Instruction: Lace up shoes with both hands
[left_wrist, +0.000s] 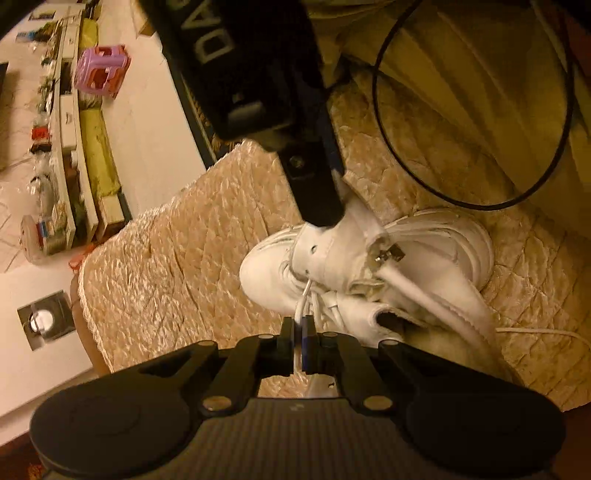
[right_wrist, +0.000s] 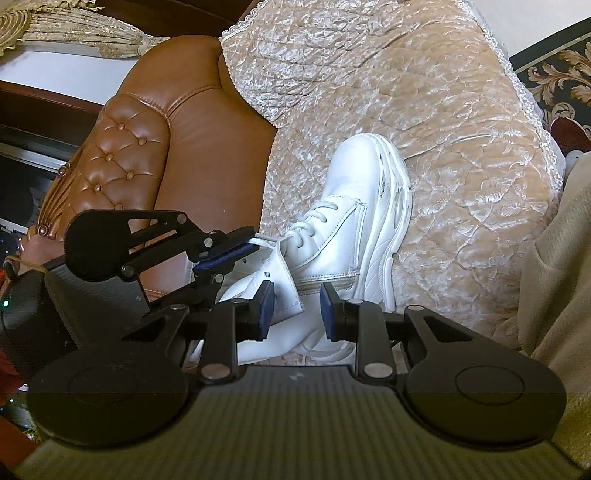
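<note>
Two close wrist views, shared boot (left_wrist: 354, 266)

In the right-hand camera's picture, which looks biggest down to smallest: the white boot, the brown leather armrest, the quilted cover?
1. quilted cover
2. brown leather armrest
3. white boot

The armrest and boot look close in size; the boot lies nearer the camera and the grippers partly hide it, so that order is unsure.

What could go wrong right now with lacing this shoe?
1. The left gripper pinches only the lace near its tip; a pull might slip it free.
2. The right gripper is open around the boot flap, gripping nothing, so the boot may shift on the quilt.
</note>
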